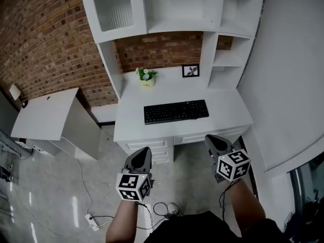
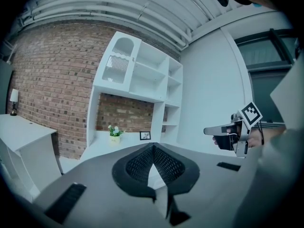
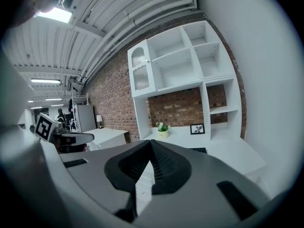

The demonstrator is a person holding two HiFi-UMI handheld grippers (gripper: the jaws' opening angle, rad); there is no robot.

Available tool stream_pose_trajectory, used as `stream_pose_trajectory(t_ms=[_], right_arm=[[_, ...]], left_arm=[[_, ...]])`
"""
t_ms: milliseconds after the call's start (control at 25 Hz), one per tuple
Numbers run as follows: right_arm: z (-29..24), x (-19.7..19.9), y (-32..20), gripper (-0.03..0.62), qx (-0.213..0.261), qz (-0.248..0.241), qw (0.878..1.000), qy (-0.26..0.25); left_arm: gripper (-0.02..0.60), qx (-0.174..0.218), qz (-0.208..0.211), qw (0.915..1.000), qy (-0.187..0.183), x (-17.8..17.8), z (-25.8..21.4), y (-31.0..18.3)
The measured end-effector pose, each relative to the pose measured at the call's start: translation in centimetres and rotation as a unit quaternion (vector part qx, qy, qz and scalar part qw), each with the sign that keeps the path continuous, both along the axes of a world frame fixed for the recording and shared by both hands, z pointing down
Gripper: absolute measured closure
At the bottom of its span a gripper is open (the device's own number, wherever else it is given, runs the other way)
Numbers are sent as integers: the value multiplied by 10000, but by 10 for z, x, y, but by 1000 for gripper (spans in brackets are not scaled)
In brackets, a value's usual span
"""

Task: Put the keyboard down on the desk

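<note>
Brick wall (image 1: 45, 39) runs far ahead of both hand-held grippers and off to their left. The pale glossy floor (image 1: 50, 186) lies beneath them.

White shelf unit (image 1: 177, 9) stands against the wall, straight ahead and above the level of the jaws. It has open compartments and one ribbed-glass door at upper left.

White desk (image 1: 230, 113) sits under the shelf unit, ahead of both hand-held grippers, with its drawer fronts facing them. A white side table (image 1: 45, 113) stands well off to the left of the left one.

Keyboard (image 1: 176, 111), black, lies flat on the desk with its long side parallel to the front edge. It is ahead of the two hand-held grippers, roughly between their lines, and well apart from both.

Left hand-held gripper (image 1: 144, 152): jaws closed together, nothing between them, held in the air short of the desk front. Right hand-held gripper (image 1: 213, 138): likewise closed and empty, just short of the desk's front edge.

Potted plant (image 1: 147, 77) sits at the back of the desk, beyond the keyboard on the left gripper's side. A small picture frame (image 1: 191, 71) stands to its right, toward the right gripper's line.

Power strip (image 1: 91, 221) lies on the floor, below and left of the left hand-held gripper.
</note>
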State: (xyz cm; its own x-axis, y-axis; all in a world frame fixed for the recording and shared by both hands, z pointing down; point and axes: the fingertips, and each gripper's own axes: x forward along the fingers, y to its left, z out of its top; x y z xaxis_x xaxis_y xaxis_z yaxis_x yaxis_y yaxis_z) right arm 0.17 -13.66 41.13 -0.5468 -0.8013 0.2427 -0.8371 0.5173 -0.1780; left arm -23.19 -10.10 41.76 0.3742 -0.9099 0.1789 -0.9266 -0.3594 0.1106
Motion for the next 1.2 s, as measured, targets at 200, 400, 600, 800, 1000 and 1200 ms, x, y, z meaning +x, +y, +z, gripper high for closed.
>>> stream_pose_trajectory(t_ms=[200, 400, 600, 800, 1000, 1200], right_arm=[[0, 17, 26, 577, -6, -195, 9998, -32], [0, 45, 52, 577, -23, -332, 9994, -109], [-1, 74, 78, 577, 0, -474, 9987, -170], [-4, 99, 102, 577, 62, -572, 9980, -263], [-4, 114, 122, 577, 111, -668, 9971, -337], [-5, 122, 134, 577, 126, -756, 9964, -359]], left_arm=[[563, -49, 3, 10000, -47, 30, 2, 27], [563, -148, -120, 9998, 59, 63, 1, 54], [565, -219, -298, 9993, 89, 92, -1, 85], [564, -141, -466, 9988, 1, 111, -2, 115], [565, -68, -573, 9983, -35, 128, -7, 139], [565, -76, -634, 9979, 50, 142, -14, 154]])
